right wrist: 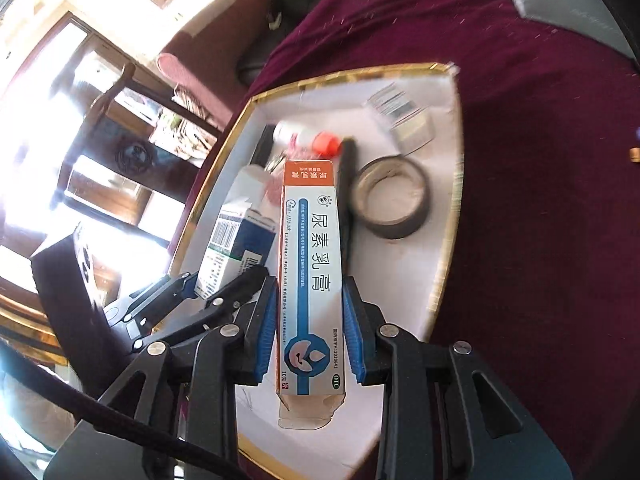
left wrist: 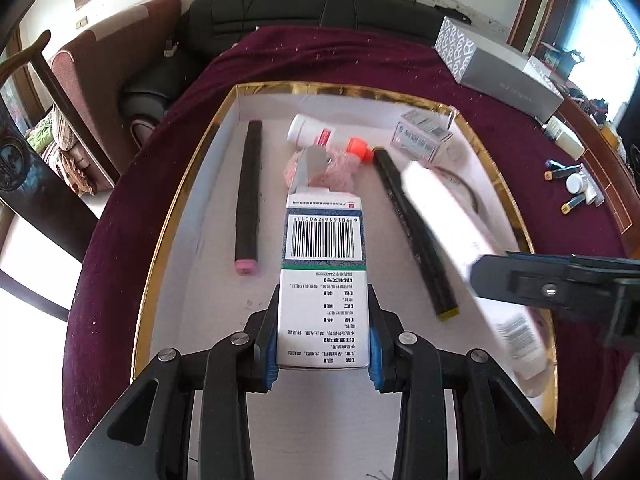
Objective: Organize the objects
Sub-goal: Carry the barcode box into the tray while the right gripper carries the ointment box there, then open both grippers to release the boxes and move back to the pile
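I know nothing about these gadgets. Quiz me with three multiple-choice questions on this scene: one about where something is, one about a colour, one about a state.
1. Where does the tape roll lie?
A. inside the gold-rimmed tray
B. on the sofa
C. on the grey box

2. What colour is the cloth under the tray?
A. green
B. dark maroon
C. white

3. What is the left gripper doing?
A. hanging open, holding nothing
B. gripping a marker
C. clamping the barcode carton

Answers: 1 A, it sits on the tray's white floor. 2 B, maroon surrounds the tray. 3 C, both pads press the carton's sides.

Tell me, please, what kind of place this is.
Probably a home living room: a black leather sofa behind a table under a dark red velvet cloth, and a dark wooden chair beside it.
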A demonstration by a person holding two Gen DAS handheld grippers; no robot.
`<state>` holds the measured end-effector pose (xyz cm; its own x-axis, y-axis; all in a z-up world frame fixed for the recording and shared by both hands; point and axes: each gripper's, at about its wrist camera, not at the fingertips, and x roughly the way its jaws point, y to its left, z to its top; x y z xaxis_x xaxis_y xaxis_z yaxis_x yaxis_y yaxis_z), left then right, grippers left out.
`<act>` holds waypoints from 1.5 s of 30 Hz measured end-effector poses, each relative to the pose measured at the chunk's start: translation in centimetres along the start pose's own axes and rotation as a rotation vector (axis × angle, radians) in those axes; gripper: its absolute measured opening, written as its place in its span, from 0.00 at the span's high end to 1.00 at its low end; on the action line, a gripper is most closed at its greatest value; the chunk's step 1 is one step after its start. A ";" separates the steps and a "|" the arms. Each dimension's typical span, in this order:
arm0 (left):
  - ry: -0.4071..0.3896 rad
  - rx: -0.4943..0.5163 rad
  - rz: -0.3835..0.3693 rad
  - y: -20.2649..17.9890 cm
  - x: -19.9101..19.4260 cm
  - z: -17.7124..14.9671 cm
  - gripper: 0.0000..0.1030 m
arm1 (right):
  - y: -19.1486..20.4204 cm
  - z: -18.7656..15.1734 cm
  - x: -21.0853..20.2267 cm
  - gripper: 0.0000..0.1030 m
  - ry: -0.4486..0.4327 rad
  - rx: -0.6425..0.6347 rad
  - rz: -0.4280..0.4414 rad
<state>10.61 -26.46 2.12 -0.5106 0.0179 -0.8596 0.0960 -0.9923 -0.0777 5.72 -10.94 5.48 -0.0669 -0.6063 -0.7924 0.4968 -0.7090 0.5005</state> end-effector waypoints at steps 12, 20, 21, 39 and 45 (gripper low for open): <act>-0.079 -0.049 0.023 2.5 -2.9 -0.5 0.59 | 1.9 0.7 3.5 0.73 0.047 -0.033 -0.062; -0.170 -0.076 0.063 3.4 -5.5 -0.6 0.44 | 3.2 0.1 3.7 0.66 0.043 -0.087 -0.095; -0.175 -0.077 0.067 3.4 -5.7 -0.7 0.43 | 3.4 0.0 3.5 0.65 0.038 -0.094 -0.097; -0.248 0.025 0.112 -2.0 -8.6 -0.2 0.43 | -1.1 -0.7 -5.1 0.50 -0.157 -0.013 -0.081; -0.247 0.101 0.091 -6.3 -8.8 0.5 0.43 | -5.8 -1.2 -8.9 0.46 -0.229 0.082 -0.116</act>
<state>14.05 -20.38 10.41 -0.6978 -0.0902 -0.7106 0.0718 -0.9959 0.0558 4.47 -0.96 9.19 -0.3176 -0.5786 -0.7512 0.4037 -0.7994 0.4450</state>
